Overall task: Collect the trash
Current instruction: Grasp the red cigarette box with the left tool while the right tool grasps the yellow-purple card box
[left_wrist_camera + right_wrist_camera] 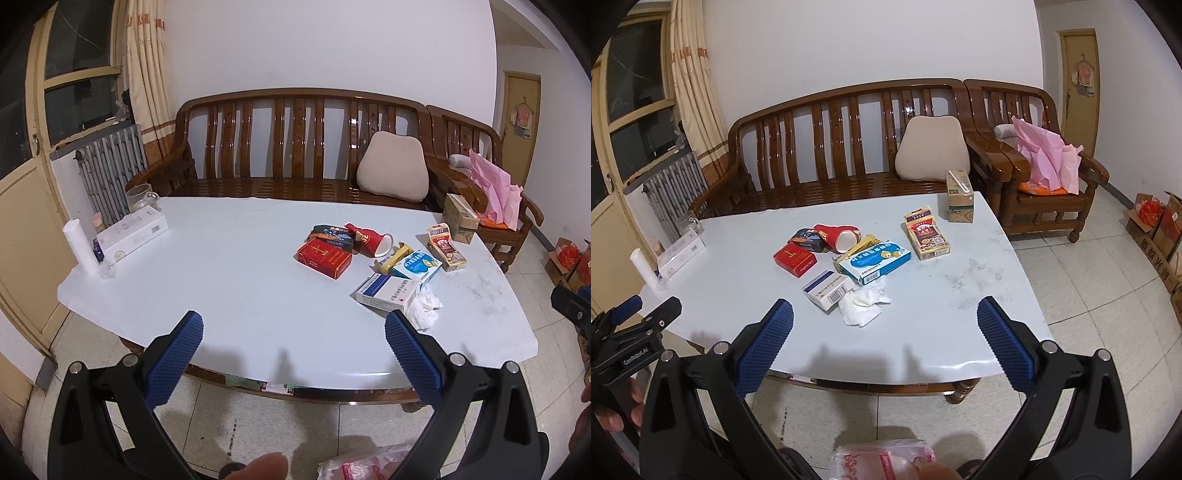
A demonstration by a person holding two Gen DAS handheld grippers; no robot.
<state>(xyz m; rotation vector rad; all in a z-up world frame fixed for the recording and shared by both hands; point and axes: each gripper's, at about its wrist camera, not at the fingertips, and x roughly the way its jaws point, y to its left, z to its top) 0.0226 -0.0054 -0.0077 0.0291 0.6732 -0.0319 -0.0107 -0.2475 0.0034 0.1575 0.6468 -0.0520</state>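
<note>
Trash [864, 258] litters the table [960, 314]; both grippers' fingers spread.

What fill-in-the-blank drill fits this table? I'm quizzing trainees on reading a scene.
1. The paper cup lies on its ____.
2. The crumpled tissue touches the white ____.
3. Both claws, left and right, are ____.
4. The cushion leans on the wooden ____.

Missing: side; box; open; sofa
</note>
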